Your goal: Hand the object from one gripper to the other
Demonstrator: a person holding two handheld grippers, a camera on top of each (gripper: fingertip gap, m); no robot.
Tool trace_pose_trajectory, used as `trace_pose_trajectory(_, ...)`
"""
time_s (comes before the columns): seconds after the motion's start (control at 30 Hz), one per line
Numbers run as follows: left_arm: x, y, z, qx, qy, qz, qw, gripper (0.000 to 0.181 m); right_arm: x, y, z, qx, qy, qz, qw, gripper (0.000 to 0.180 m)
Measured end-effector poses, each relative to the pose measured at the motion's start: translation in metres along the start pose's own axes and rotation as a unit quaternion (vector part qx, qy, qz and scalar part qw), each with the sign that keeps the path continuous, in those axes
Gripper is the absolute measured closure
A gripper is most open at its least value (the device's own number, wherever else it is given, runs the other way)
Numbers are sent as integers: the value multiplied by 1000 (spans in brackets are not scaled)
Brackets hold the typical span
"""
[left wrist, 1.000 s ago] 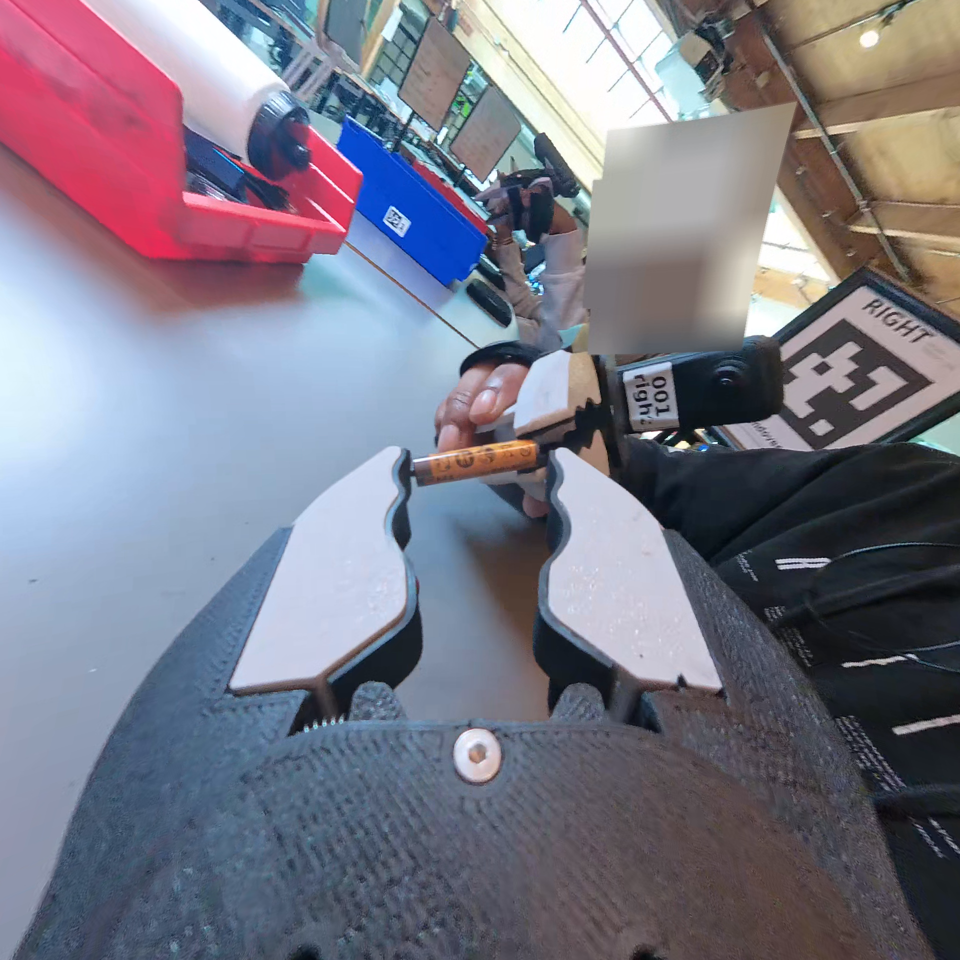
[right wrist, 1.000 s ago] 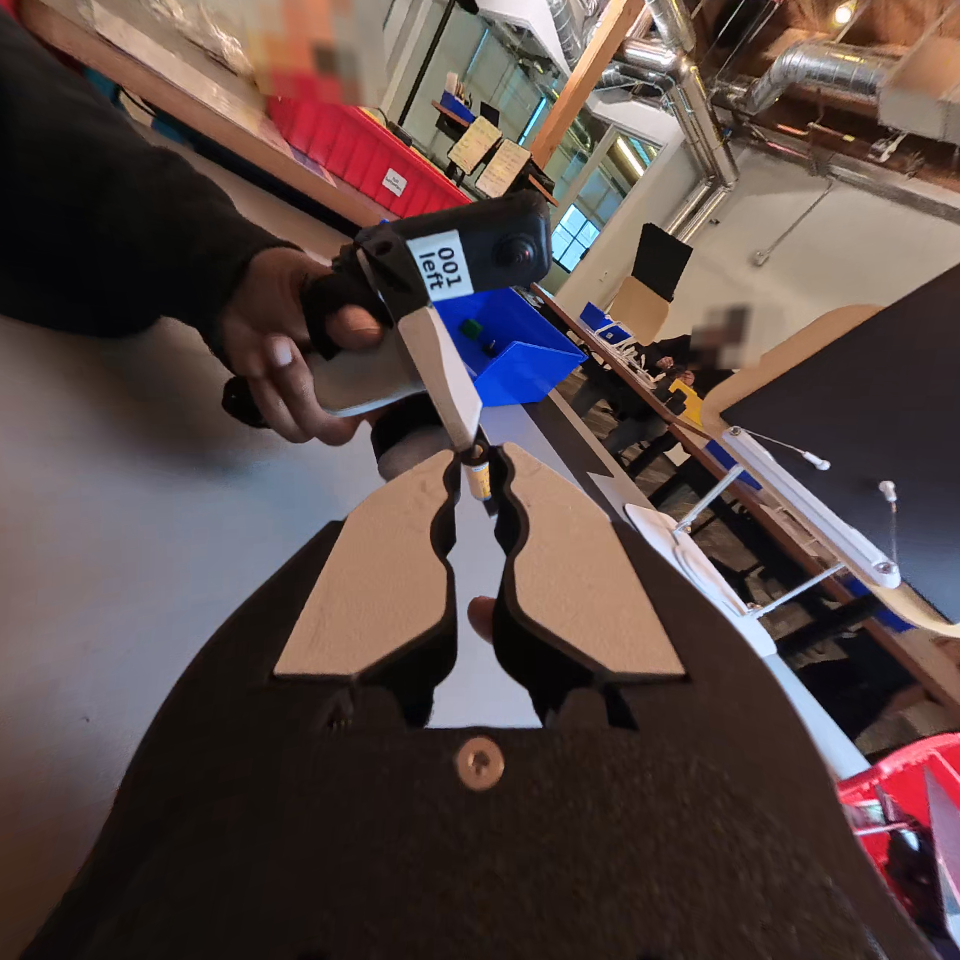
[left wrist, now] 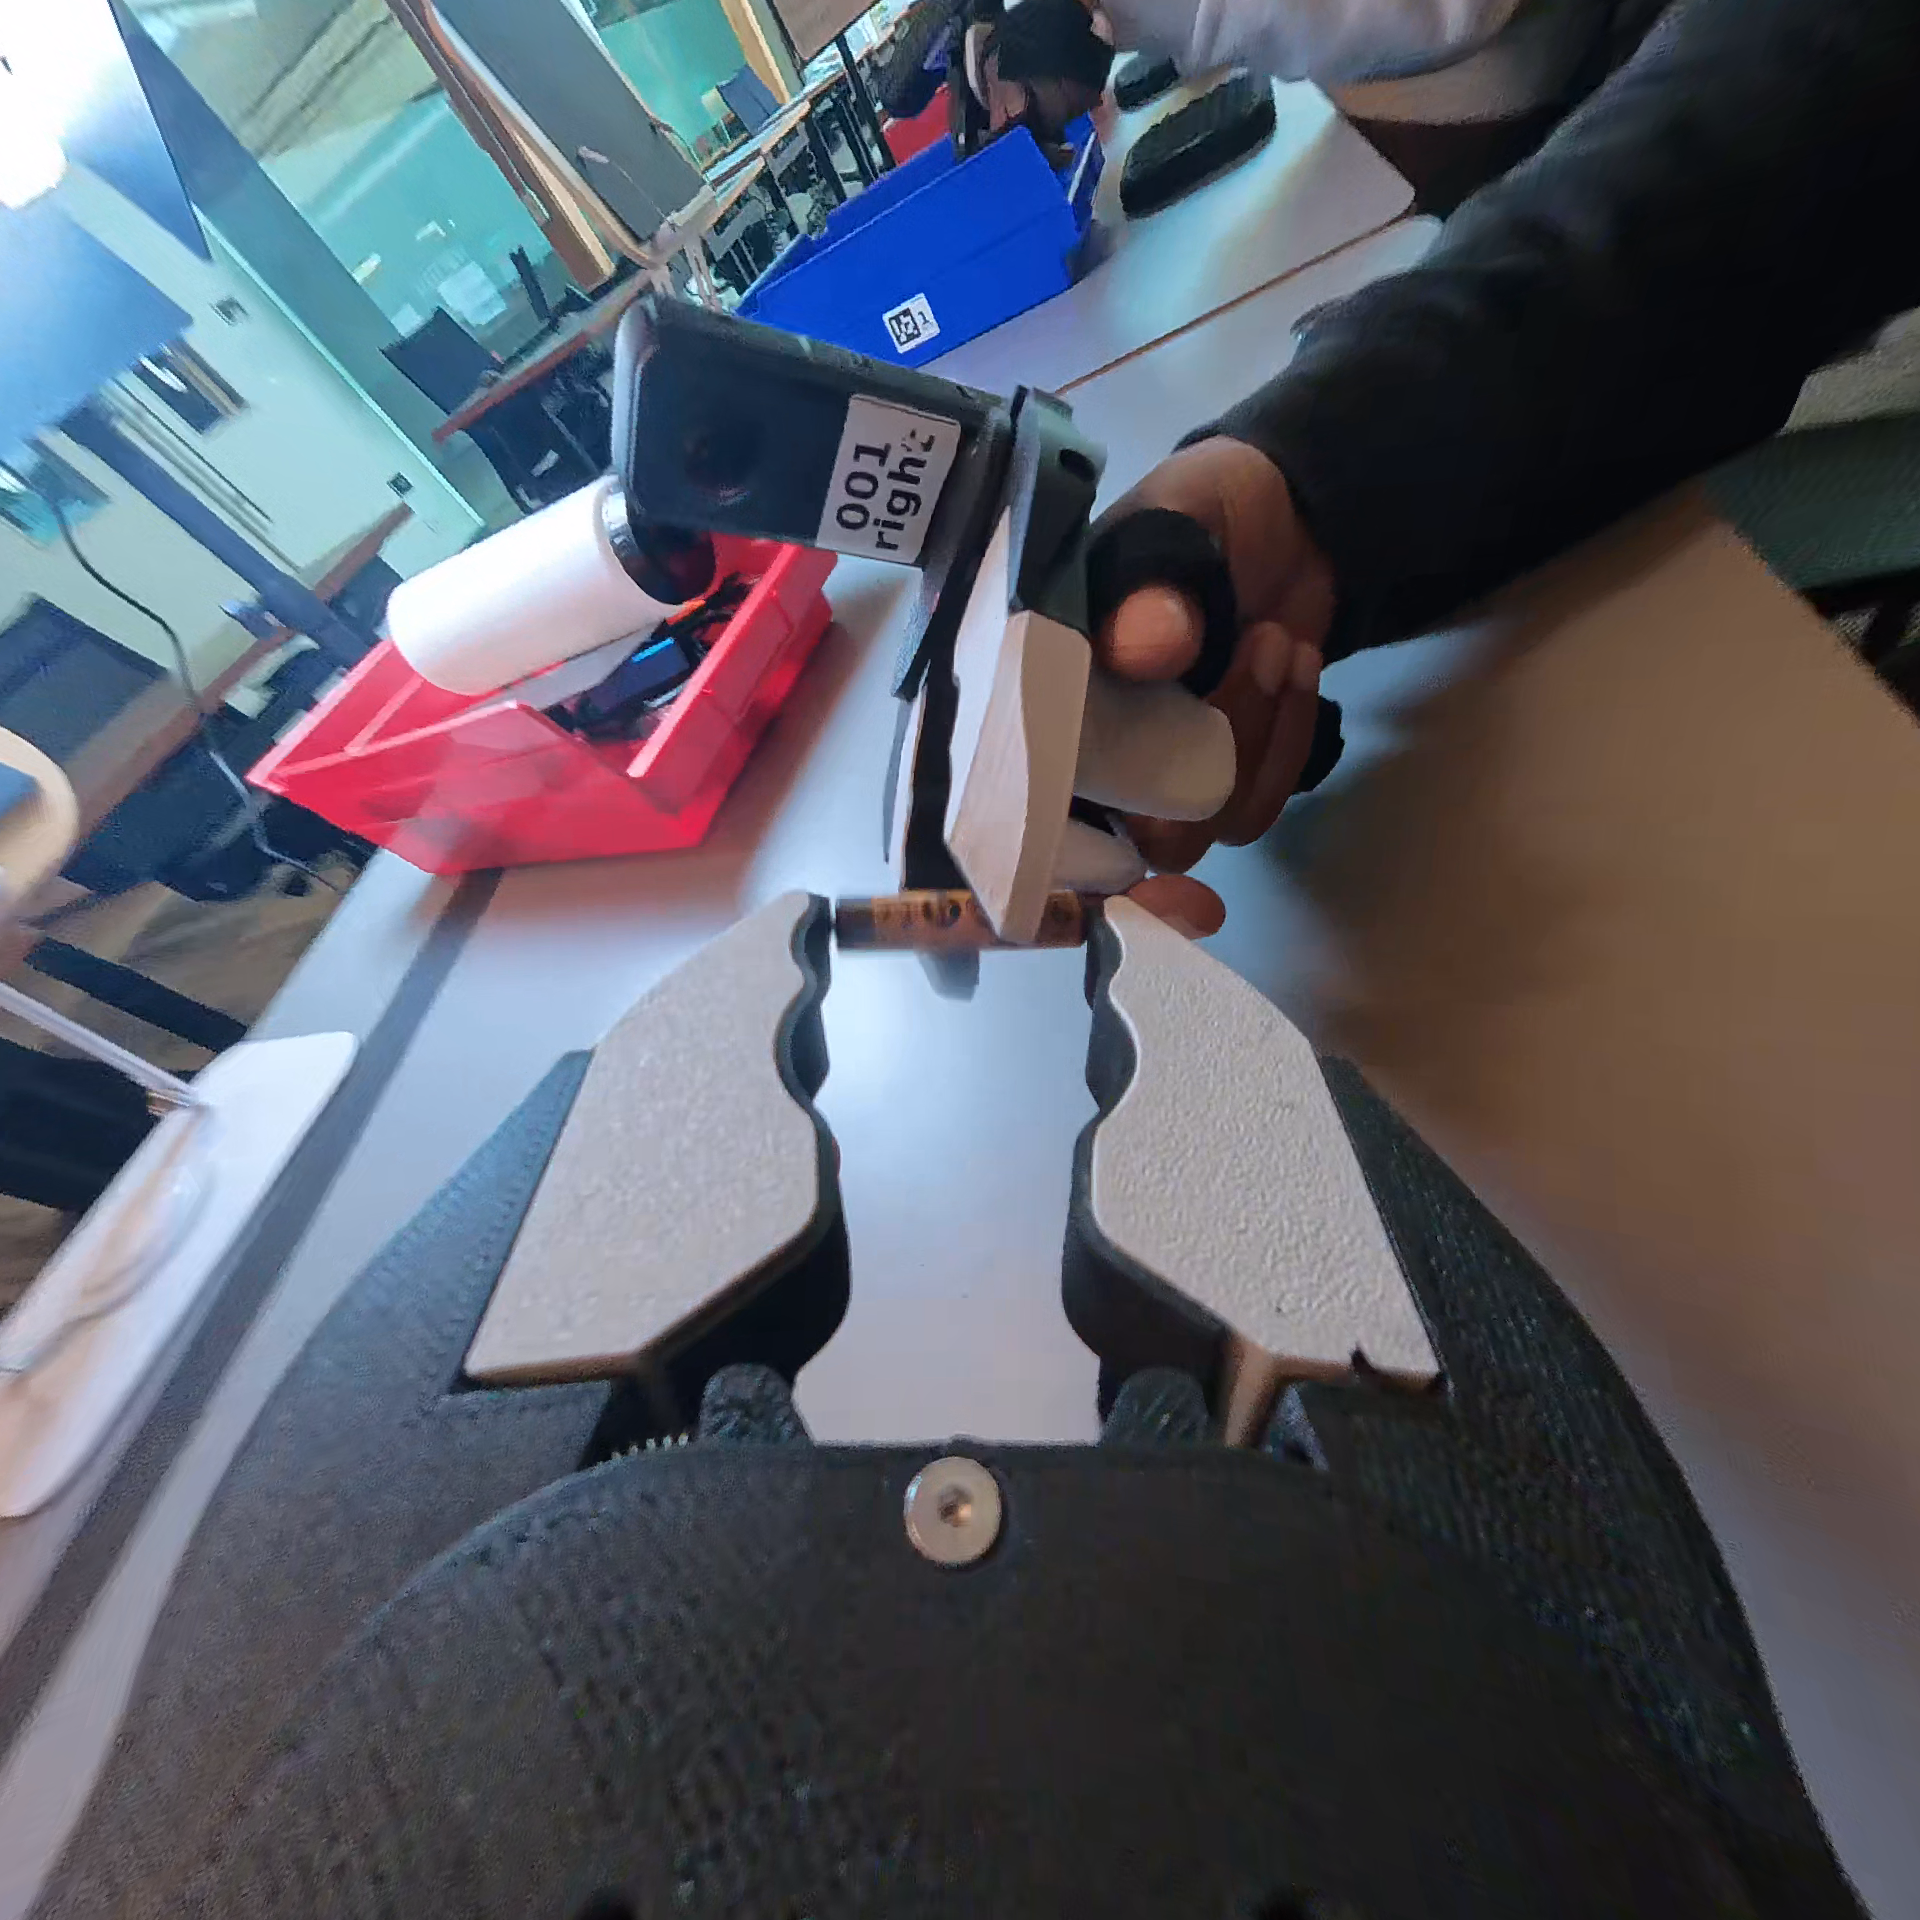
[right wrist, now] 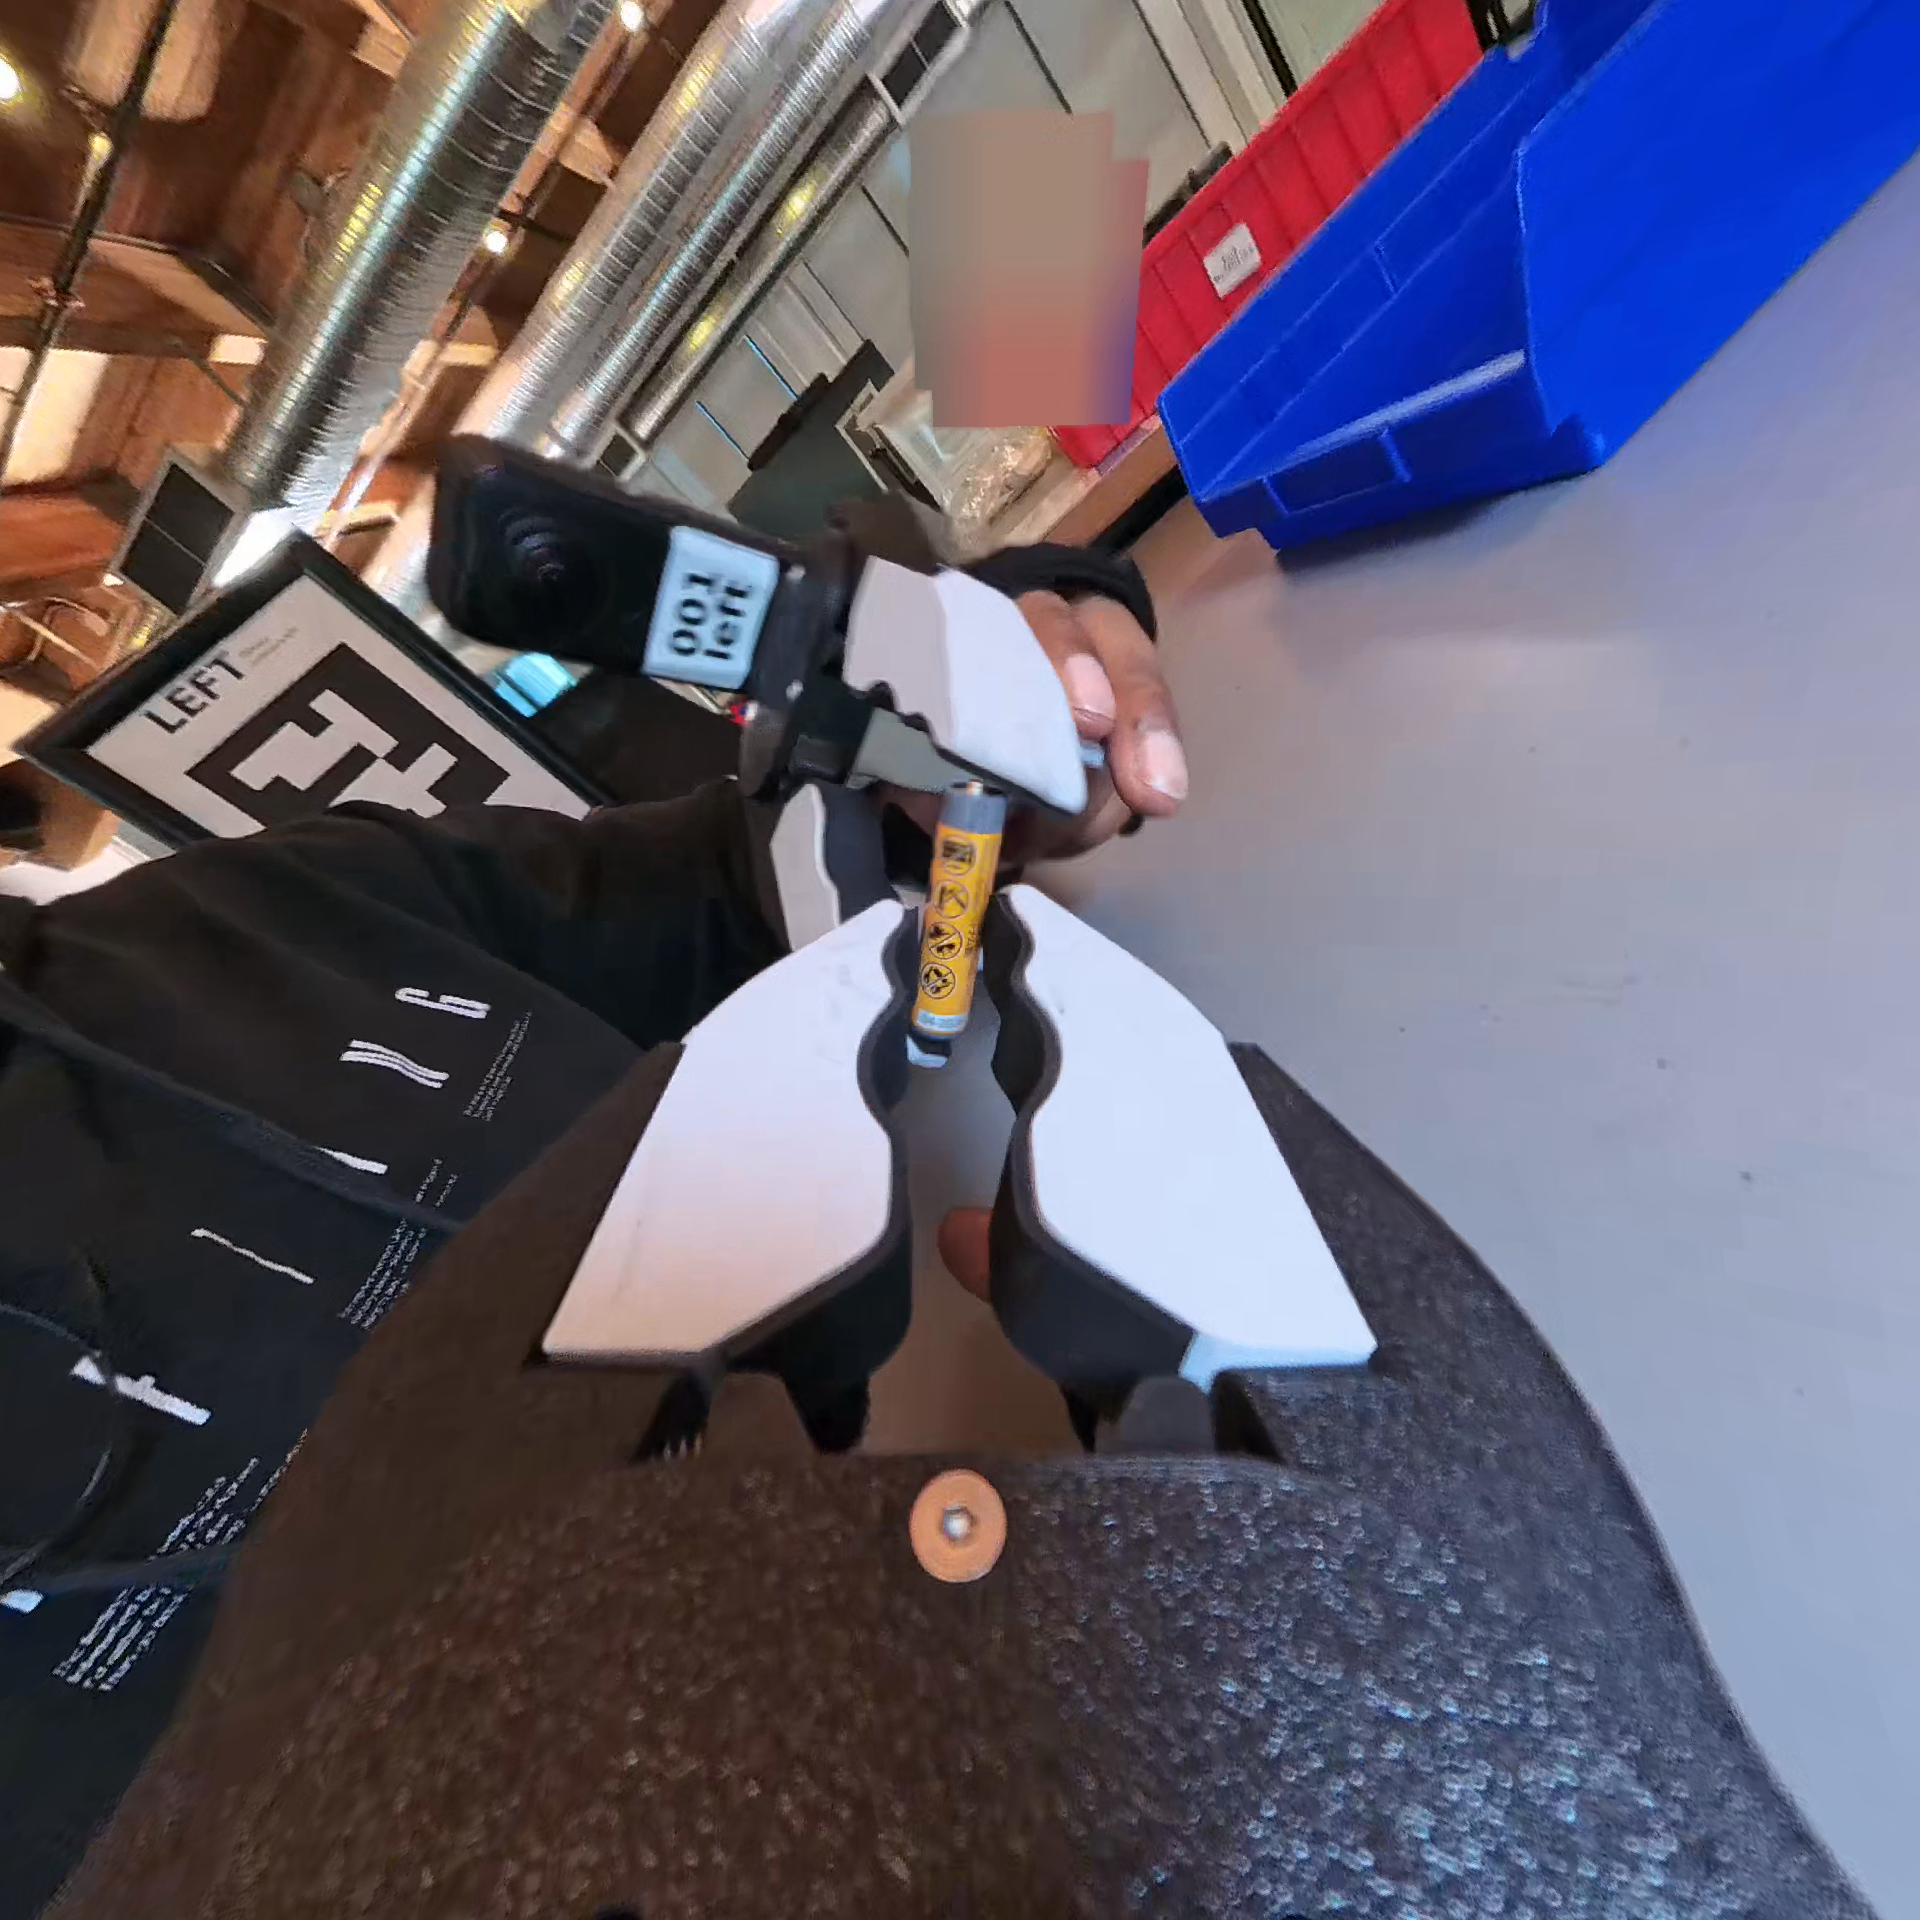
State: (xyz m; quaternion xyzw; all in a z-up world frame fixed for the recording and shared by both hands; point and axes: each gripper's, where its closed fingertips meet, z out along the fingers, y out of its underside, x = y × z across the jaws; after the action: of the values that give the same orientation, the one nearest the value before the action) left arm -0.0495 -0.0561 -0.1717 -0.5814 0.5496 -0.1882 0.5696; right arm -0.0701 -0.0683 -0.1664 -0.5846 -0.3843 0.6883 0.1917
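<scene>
You have the battery [right wrist: 954,928] caught between both tools, in the air above the grey table [right wrist: 1558,883].

- **Right gripper** [right wrist: 948,961]: its 2 fingers are pinched onto the battery's sides, holding the lower half along their length, the metal end cap showing in the gap.
- **Left gripper** [left wrist: 961,920]: its fingertips bracket the battery end to end. The right-hand tip looks to be touching 1 end, while a sliver of gap seems to show at the other, so I cannot tell whether it is truly clamping or only lightly bracketing.

**Risks from here**
- An end-to-end hold on a smooth cylinder is weak. If you release the right pinch before the left has firm pressure, the battery is likely to pivot out and drop.
- Pulling the tools apart while both still bite could twist it loose.
- The right tool's fingers cross directly in front of the left tips, so a sideways exit may knock them together.

**Room to move**
- The table beneath is bare, with the red bin [left wrist: 540,758] and the blue bin [right wrist: 1558,291] well apart from the hand-off.
- Your dark sleeve [left wrist: 1558,343] sits close on the right.
</scene>
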Motion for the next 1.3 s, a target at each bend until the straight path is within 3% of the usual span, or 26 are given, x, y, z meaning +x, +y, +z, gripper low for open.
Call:
trace_pose_trajectory(0.13,-11,-13,-7,72,59,-205,974,128,5,-8,-6,7,63,-124,990,168)
trace_pose_trajectory(0.27,-19,-18,-8,112,101,-356,922,132,11,-19,-12,6,183,-334,925,169)
trace_pose_trajectory(0.4,-15,-9,1,81,80,-355,928,143,25,-17,-16,-53,294,-495,816,168)
trace_pose_trajectory(0.53,-14,8,8,32,39,-304,951,153,37,-10,-16,-110,348,-574,733,169)
trace_pose_trajectory(0.63,-17,13,8,15,19,-286,958,170,38,-16,-21,-100,363,-578,724,169)
trace_pose_trajectory(0.8,-15,11,7,31,42,-315,948,170,37,-16,-21,-108,367,-592,709,169)
trace_pose_trajectory(0.93,-14,6,6,54,75,-370,924,153,41,-11,-19,-124,369,-610,690,169)
trace_pose_trajectory(1.1,-12,18,12,34,77,-377,922,167,40,-7,-13,-118,355,-617,693,169)
trace_pose_trajectory(1.3,-8,16,12,31,84,-369,925,168,36,-5,-13,-125,343,-633,683,169)
